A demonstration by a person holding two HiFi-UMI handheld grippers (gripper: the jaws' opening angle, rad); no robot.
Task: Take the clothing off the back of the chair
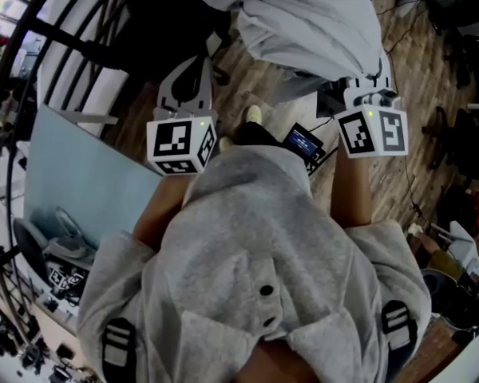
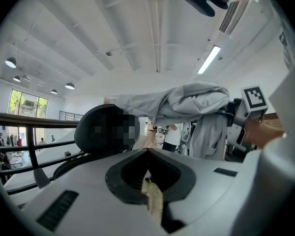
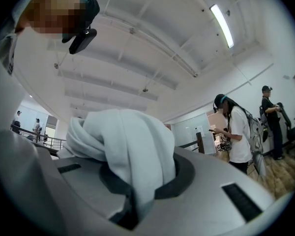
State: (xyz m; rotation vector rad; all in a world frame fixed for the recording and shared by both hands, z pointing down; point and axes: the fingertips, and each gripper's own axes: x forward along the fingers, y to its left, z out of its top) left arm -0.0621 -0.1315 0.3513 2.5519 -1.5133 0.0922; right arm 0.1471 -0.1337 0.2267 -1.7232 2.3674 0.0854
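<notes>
While clamped shut on pale grey clothing [image 3: 123,146], right gripper [image 3: 137,186] fingers tilted slightly up, clothing bunched, held aloft beside dark chair back [image 2: 88,132], left gripper [image 2: 150,183] fingers pressed together, empty

Two grippers [image 1: 185,76] [image 1: 369,82], one garment [image 1: 303,22], one chair [image 2: 86,132]

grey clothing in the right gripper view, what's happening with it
A person works with a gripper in each hand. The right gripper has its jaws shut on the light grey clothing and holds it up by the black chair. The left gripper is shut and empty. Whether the clothing touches the chair can't be told.
</notes>
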